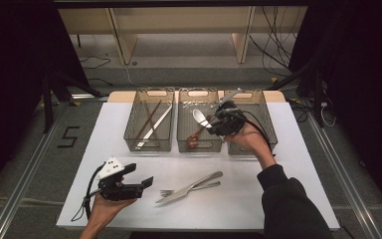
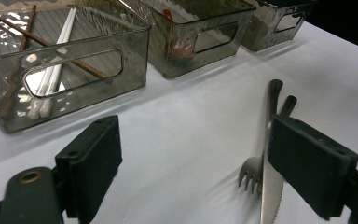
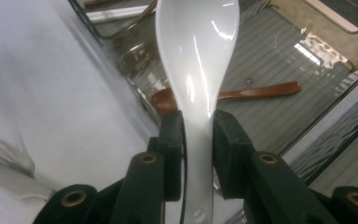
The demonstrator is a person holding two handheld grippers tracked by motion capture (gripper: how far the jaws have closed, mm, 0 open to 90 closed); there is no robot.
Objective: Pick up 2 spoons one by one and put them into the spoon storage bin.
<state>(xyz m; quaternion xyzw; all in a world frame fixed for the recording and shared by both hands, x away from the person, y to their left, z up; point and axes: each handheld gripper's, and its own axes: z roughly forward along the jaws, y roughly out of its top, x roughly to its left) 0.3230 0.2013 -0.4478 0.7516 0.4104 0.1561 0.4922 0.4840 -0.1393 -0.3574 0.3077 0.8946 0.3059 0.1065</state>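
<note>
up close, glossy white spoon [image 3: 196,60] clamped

A white table [image 1: 129,209] stands on a grey floor [image 1: 40,164], which is crossed on both sides by metal rails [image 1: 25,179] running from near to far. A black "5" [image 1: 68,137] is marked on the floor to the left of the table. Beyond the far edge stands a pale wooden shelf unit [image 1: 179,30] with upright panels, and loose black cables [image 1: 273,45] trail over the floor beneath it and to the right. Dark stands [image 1: 47,99] flank the table, and both sides of the room fall into deep shadow.
</note>
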